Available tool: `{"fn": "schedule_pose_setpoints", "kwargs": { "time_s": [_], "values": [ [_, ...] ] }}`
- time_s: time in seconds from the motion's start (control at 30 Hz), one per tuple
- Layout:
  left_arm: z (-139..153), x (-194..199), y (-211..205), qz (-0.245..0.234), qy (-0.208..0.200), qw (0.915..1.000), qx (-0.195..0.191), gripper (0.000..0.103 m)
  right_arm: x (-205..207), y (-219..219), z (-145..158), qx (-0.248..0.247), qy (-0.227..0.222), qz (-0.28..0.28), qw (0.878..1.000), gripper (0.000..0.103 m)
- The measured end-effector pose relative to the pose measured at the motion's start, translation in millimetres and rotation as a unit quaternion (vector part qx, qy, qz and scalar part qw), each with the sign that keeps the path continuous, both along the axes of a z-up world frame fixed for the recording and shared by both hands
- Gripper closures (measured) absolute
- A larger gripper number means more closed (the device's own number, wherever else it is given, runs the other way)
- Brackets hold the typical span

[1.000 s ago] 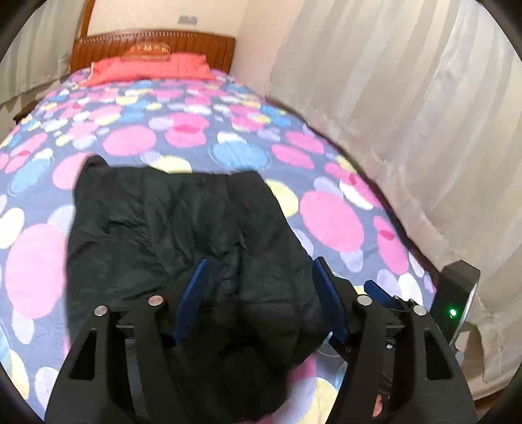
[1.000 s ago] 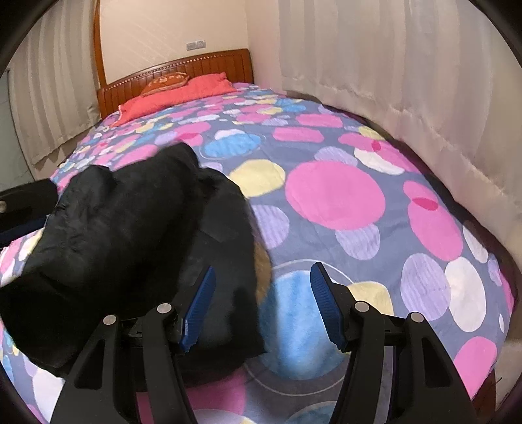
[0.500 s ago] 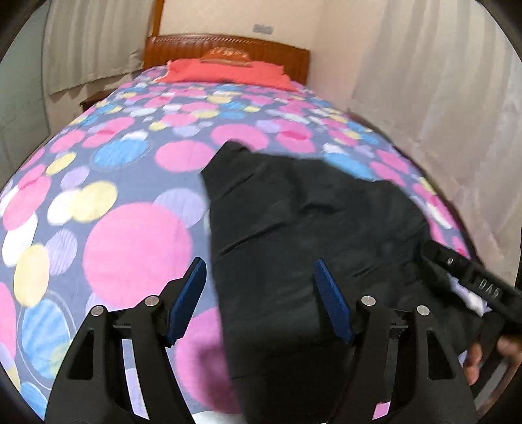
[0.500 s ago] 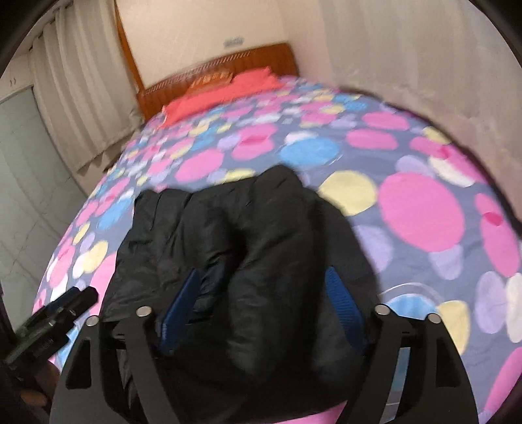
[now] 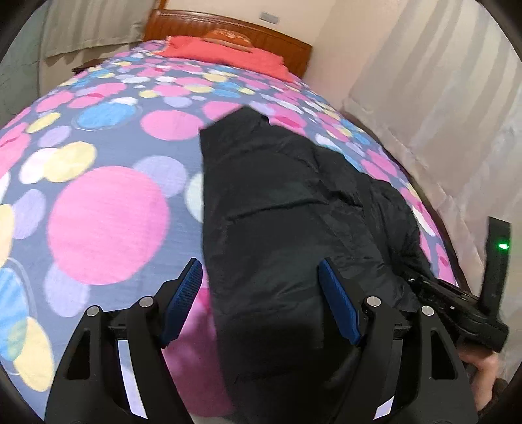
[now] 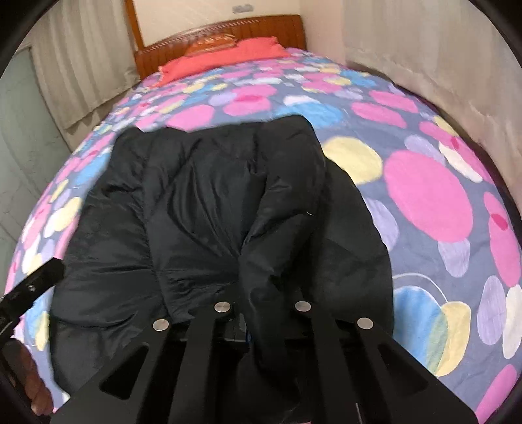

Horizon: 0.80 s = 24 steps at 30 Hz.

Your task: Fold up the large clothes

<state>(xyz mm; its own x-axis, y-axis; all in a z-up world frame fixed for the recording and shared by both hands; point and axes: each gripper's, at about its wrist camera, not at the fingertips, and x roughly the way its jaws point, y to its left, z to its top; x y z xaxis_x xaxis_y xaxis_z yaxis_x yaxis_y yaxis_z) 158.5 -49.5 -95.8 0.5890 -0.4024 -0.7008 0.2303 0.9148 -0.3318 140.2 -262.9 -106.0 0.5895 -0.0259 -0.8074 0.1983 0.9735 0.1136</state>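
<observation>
While my right tongs (image 6: 261, 313) clamp the black jacket (image 6: 208, 208) at lower centre, my left tongs (image 5: 261, 293) gape; folding looks barely begun.

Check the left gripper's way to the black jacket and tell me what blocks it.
Nothing visible does. The left gripper hangs open directly over the black jacket, its near edge between the fingers. The right gripper is shut on the jacket's near fold.

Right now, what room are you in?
Most likely a bedroom. There is a big bed with a dotted cover, a wooden headboard, a red pillow and curtains. A black jacket lies on the bed.
</observation>
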Motion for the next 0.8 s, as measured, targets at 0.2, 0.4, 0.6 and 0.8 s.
{"fn": "schedule_pose_setpoints", "kwargs": {
  "time_s": [0.2,0.4,0.6,0.8],
  "values": [
    [-26,9,-30,-0.009,-0.002,0.9995,0.031,0.032,9,-9,-31,-0.005,0.011,-0.009,1.0,0.096],
    [-33,10,-36,-0.007,-0.018,0.9985,0.052,0.032,7,-9,-40,0.001,-0.008,-0.016,1.0,0.096],
    [-20,6,-27,-0.007,-0.023,0.9989,0.042,0.033,0,-18,-28,0.028,-0.012,-0.017,0.999,0.089],
    [9,4,-11,0.004,-0.04,0.9987,0.031,0.033,-19,-17,19,-0.005,-0.016,-0.036,0.999,0.076]
  ]
}}
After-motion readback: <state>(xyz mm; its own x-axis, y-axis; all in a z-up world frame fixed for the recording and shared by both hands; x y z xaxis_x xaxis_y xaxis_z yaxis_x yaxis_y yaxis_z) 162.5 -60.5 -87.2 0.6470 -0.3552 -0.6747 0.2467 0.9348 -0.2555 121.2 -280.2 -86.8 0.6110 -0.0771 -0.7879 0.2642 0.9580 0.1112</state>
